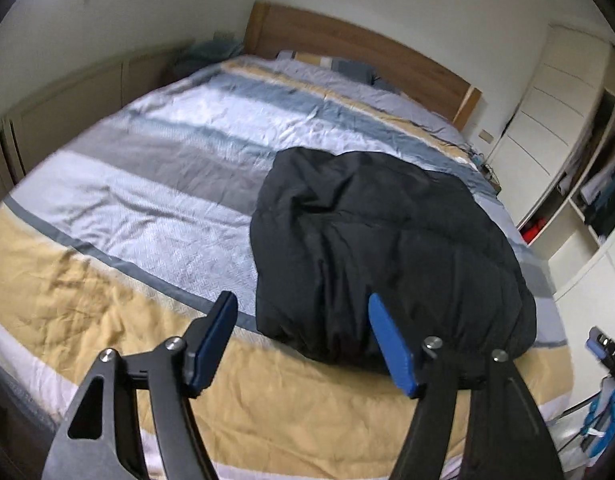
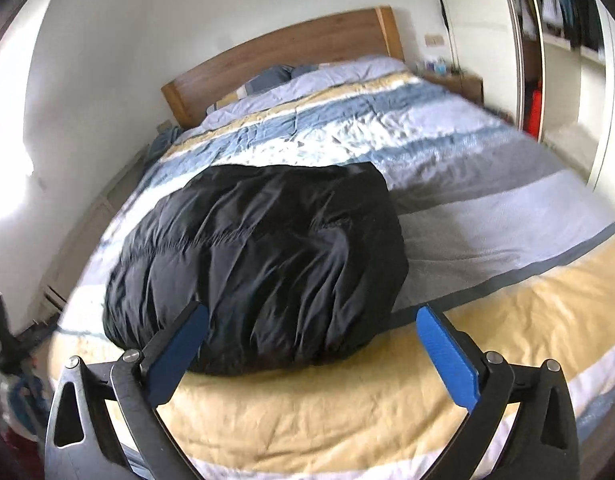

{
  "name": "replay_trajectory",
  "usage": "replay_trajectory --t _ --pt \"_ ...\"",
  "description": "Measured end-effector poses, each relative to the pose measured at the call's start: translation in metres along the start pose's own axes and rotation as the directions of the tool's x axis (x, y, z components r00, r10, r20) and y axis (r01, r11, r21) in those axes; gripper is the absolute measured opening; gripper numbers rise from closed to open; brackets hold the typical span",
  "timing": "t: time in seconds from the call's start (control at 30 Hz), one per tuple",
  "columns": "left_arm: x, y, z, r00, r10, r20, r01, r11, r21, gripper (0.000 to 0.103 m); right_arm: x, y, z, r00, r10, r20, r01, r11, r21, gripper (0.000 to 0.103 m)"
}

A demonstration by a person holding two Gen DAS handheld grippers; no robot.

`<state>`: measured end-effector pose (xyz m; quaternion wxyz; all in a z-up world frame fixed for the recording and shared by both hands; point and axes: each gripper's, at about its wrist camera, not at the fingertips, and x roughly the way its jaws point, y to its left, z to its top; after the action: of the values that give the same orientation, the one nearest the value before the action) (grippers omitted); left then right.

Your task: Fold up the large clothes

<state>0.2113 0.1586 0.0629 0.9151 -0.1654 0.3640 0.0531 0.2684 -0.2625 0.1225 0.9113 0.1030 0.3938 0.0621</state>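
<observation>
A black puffy jacket [image 1: 391, 248] lies folded into a thick bundle on the striped bed cover [image 1: 155, 184], near the foot of the bed. In the right wrist view the same jacket [image 2: 263, 264] fills the middle. My left gripper [image 1: 301, 304] hovers above the bed's near edge with its blue pads wide apart and nothing between them; the jacket lies beyond its right pad. My right gripper [image 2: 313, 316] is open very wide, raised above the jacket's near edge, gripping nothing.
A wooden headboard [image 1: 347, 44] stands at the far end with pillows [image 1: 331, 64] in front. A white wardrobe with open shelves [image 1: 587, 168] is on the right. Low cabinets [image 1: 67, 96] line the left wall. Blue cables and gear [image 1: 603, 412] lie on the floor.
</observation>
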Motion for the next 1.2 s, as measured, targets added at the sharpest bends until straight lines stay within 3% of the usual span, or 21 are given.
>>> replay_trajectory --t 0.07,0.33,0.57,0.63,0.73,0.8,1.2 --pt "-0.015 -0.017 -0.009 0.999 0.026 0.018 -0.027 0.999 0.043 0.072 -0.011 0.018 -0.012 0.999 -0.029 0.022 0.03 0.998 -0.052 0.102" --pt "-0.065 -0.084 -0.048 0.987 0.101 0.125 -0.124 0.974 0.188 0.072 -0.06 0.065 -0.048 0.983 -0.099 0.156 0.12 0.984 -0.133 0.102" --pt "-0.087 -0.114 -0.066 0.966 0.168 0.197 -0.209 0.954 0.214 0.072 -0.093 0.089 -0.062 0.963 -0.113 0.246 0.16 0.97 -0.181 0.102" --pt "-0.094 -0.119 -0.07 0.956 0.183 0.228 -0.231 0.951 0.205 0.072 -0.1 0.094 -0.065 0.958 -0.118 0.261 0.173 0.965 -0.196 0.102" --pt "-0.108 -0.128 -0.077 0.915 0.261 0.309 -0.326 0.927 0.184 0.072 -0.109 0.099 -0.069 0.954 -0.11 0.279 0.173 0.963 -0.209 0.102" --pt "-0.113 -0.13 -0.078 0.902 0.279 0.331 -0.349 0.921 0.174 0.072 -0.113 0.1 -0.07 0.952 -0.107 0.288 0.172 0.963 -0.209 0.102" --pt "-0.129 -0.14 -0.087 0.911 0.214 0.353 -0.296 0.934 0.198 0.072 -0.135 0.107 -0.074 0.925 -0.099 0.367 0.188 0.958 -0.216 0.102"
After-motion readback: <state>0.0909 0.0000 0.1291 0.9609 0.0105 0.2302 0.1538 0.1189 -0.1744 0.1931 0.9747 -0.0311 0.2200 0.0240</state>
